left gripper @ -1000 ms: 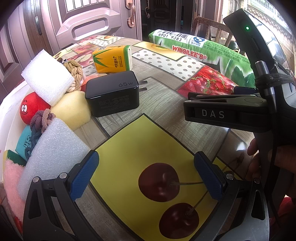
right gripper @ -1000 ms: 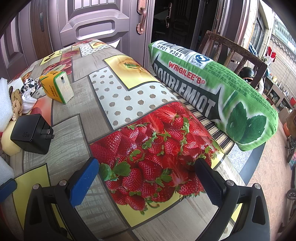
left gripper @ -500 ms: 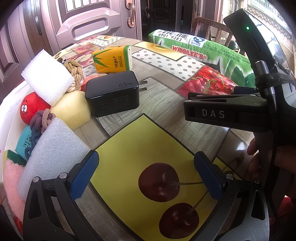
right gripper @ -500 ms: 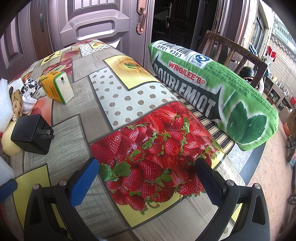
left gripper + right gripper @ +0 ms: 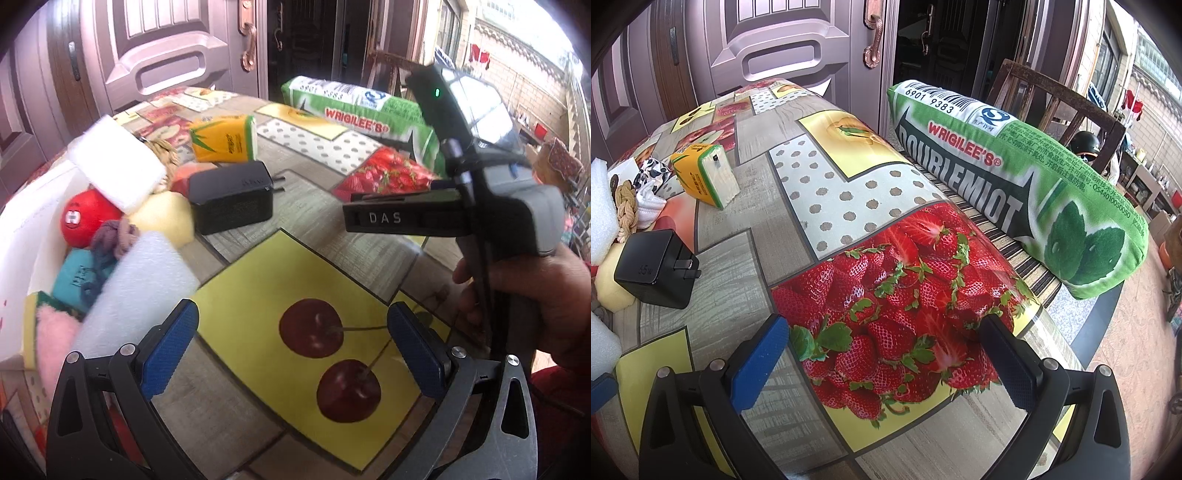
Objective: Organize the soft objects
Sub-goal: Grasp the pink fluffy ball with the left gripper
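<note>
— Fruit-patterned oilcloth covers the bench [image 5: 258, 280]; what has changed?
— Left gripper [image 5: 291, 347] has lifted slightly, fingers spread wide and empty. Right gripper [image 5: 886, 362] is unchanged, wide and empty too.
— And the soft things?
— Piled in the white tray [image 5: 22, 221]: red foam ball [image 5: 86, 218], white foam block [image 5: 147, 280]. Nothing is picked yet.

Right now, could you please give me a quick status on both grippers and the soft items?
Left gripper open, empty. Right gripper open, empty, over the table. Soft items piled left, untouched. Black charger beside the pile.
</note>
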